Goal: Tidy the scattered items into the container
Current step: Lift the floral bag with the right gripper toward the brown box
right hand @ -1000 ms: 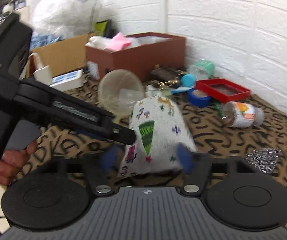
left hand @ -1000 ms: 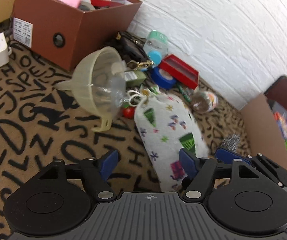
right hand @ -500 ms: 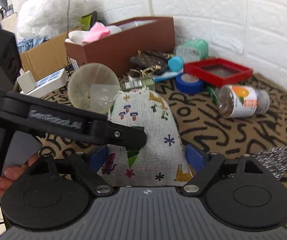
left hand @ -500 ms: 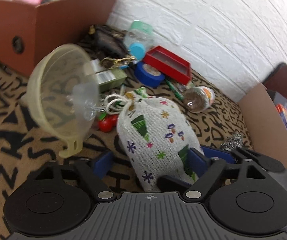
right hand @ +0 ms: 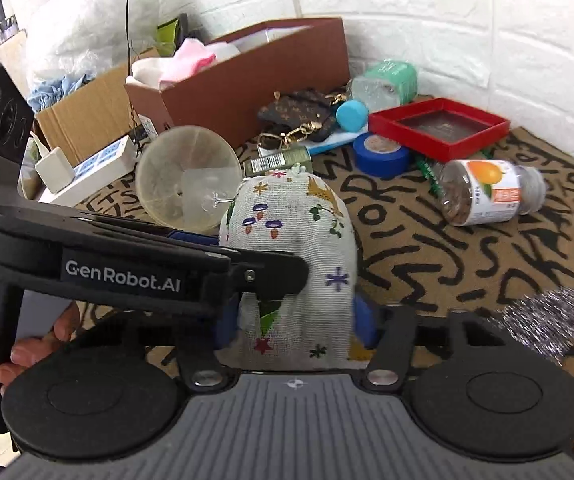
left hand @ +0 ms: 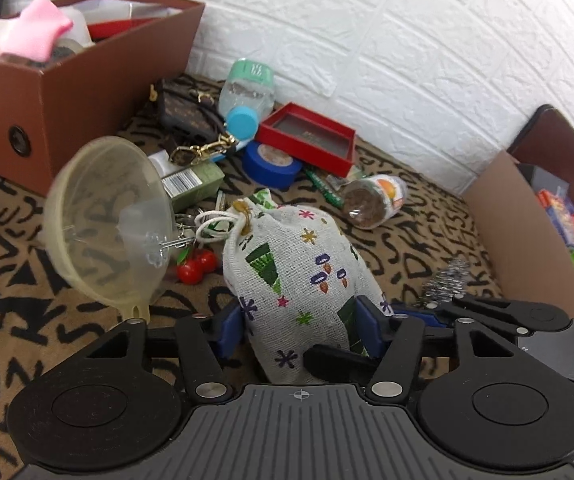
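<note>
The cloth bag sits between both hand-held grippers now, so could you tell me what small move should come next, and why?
Probably lift the cloth bag straight up a little. Both the left hand-held gripper and the right hand-held gripper appear to press its lower sides, yet it looks to be standing on the mat. The funnel leans close beside it, so rising first should clear that on the way to the brown box.

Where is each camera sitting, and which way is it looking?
Left wrist: sits on the left tool, looking along its fingers at the printed cloth bag and brown box; no hand shows.
Right wrist: sits on the right tool, facing the same bag; the left tool crosses in front, with the person's fingers.
Both share the bag, funnel and red tray.
</note>
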